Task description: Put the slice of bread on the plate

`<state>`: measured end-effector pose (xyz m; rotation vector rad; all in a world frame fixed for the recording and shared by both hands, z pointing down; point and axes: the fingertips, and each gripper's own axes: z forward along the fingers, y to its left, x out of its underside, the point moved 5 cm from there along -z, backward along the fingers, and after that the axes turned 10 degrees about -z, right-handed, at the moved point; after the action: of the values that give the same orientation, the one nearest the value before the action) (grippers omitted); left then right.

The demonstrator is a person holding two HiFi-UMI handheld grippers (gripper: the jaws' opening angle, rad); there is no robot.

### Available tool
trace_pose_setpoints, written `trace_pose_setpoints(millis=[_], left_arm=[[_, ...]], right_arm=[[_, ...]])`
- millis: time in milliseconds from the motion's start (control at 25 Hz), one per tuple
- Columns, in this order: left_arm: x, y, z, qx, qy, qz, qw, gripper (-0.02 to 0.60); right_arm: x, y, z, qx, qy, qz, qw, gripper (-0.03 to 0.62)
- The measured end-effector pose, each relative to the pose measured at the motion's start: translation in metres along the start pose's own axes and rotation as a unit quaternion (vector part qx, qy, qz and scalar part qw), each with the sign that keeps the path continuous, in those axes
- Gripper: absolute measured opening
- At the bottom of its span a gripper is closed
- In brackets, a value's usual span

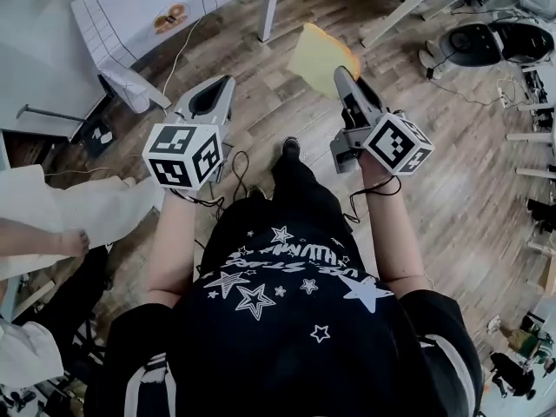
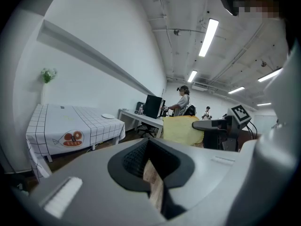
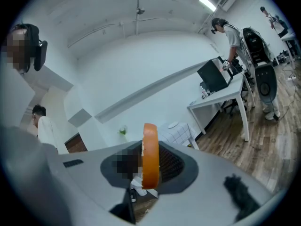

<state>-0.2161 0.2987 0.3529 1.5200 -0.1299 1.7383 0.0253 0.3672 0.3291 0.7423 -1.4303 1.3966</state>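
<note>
Head view: the bench (image 1: 122,16), covered with a checked cloth, stands at the upper left on a wooden floor (image 1: 452,172). The left gripper view shows the plate (image 2: 108,116) lying on that cloth near the far end of the bench. The left gripper (image 1: 228,83) is held in the air in front of the person, apart from the bench. Its fingers meet at the tips and nothing is between them. To its right, the right gripper (image 1: 341,73) is held at about the same height. Its fingers are clamped on one edge of the slice of bread (image 1: 318,55), which projects past the fingertips. The slice hangs in the air above the floor, touches no surface, and is well apart from the plate. In the right gripper view it stands edge-on between the fingers, with the brown crust toward the camera.
</note>
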Motion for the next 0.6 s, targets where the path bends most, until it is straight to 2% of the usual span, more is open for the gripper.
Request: trace_pose_setpoints(millis=[320, 440, 600], left_arm=[[0.002, 0.021, -0.004, -0.028, 0.009, -0.004, 0.9996, 0.009], [-0.005, 0.030, 0.010, -0.035, 0.007, -0.006, 0.9993, 0.009], [-0.016, 0.032, 0.039, -0.026, 0.012, 0.006, 0.9996, 0.009]], right_arm=[[0.010, -0.015, 0.021, 0.003, 0.015, 0.007, 1.000, 0.097], [0.004, -0.027, 0.039, -0.004, 0.013, -0.002, 1.000, 0.097], [-0.001, -0.049, 0.062, -0.006, 0.013, 0.014, 1.000, 0.097]])
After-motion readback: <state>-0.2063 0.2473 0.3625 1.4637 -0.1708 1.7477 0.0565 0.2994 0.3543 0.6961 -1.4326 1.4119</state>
